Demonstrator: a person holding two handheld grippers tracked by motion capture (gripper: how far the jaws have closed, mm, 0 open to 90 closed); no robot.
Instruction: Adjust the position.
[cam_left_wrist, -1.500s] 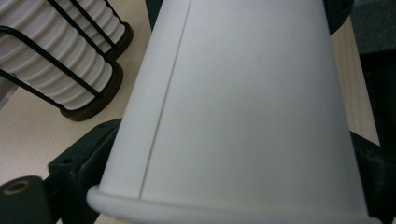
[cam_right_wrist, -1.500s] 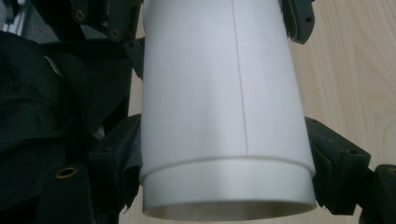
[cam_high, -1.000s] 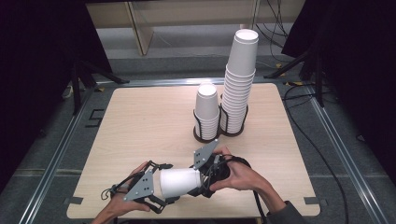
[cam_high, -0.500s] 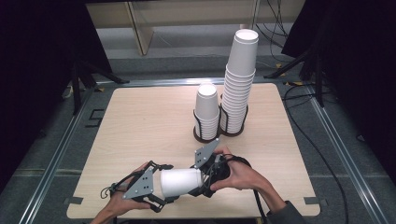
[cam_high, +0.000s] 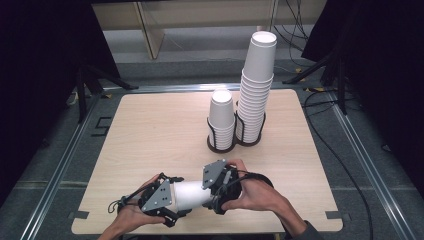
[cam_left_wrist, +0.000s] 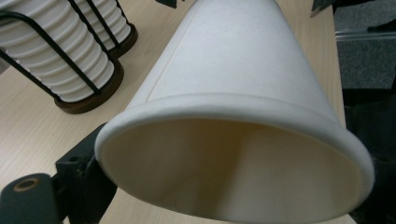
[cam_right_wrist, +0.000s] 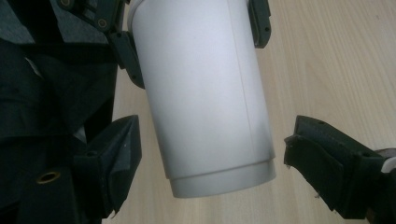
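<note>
The table (cam_high: 150, 125) lay broad and mostly bare before us, and at its far side the tall stack of cups (cam_high: 257, 90) rose out of its black wire holder, with the short stack (cam_high: 221, 117) just beside it in a holder of its own. Down at the near edge, we had one paper cup (cam_high: 190, 194) lying on its side between the two hands, well apart from both stacks. Our left gripper (cam_high: 172, 200) had just been closing its fingers at the cup's rim end, and they looked clamped there. Our right gripper (cam_right_wrist: 205, 182) stood with fingers apart on either side of the cup's base, not pressing. So, by our reckoning, the cup was off its stack and gripped, but setting it on a stack remained undone.
</note>
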